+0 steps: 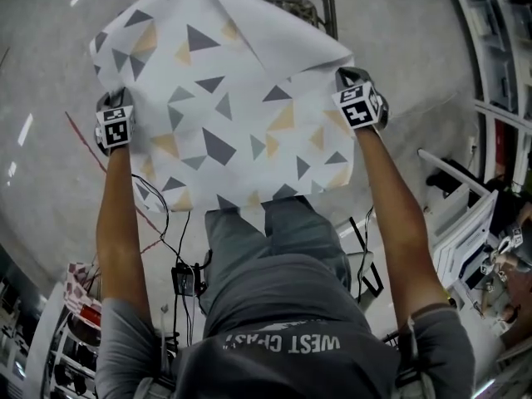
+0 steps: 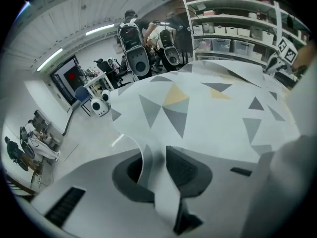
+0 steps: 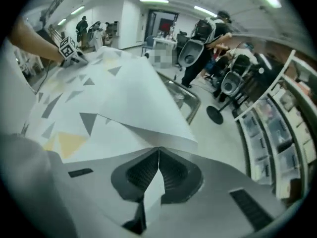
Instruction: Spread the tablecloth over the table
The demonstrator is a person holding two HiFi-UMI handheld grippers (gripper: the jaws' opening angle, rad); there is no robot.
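Above the metal table [image 1: 322, 2], the triangle-patterned tablecloth [image 1: 233, 115] hangs in the air, stretched between both grippers, with its far corner folded over. Nearer the person than the table, the left gripper [image 2: 159, 170] pinches the cloth's left edge between narrow jaws. The right gripper [image 3: 157, 175] is clamped tight on the right edge. Around the table lies grey floor [image 1: 50, 189].

One tablecloth [image 1: 233, 106], two grippers, left gripper [image 2: 157, 172] and right gripper [image 3: 158, 170], one metal-framed table [image 1: 331, 7]

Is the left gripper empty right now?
No, the left gripper has an edge of the tablecloth pinched between its jaws.
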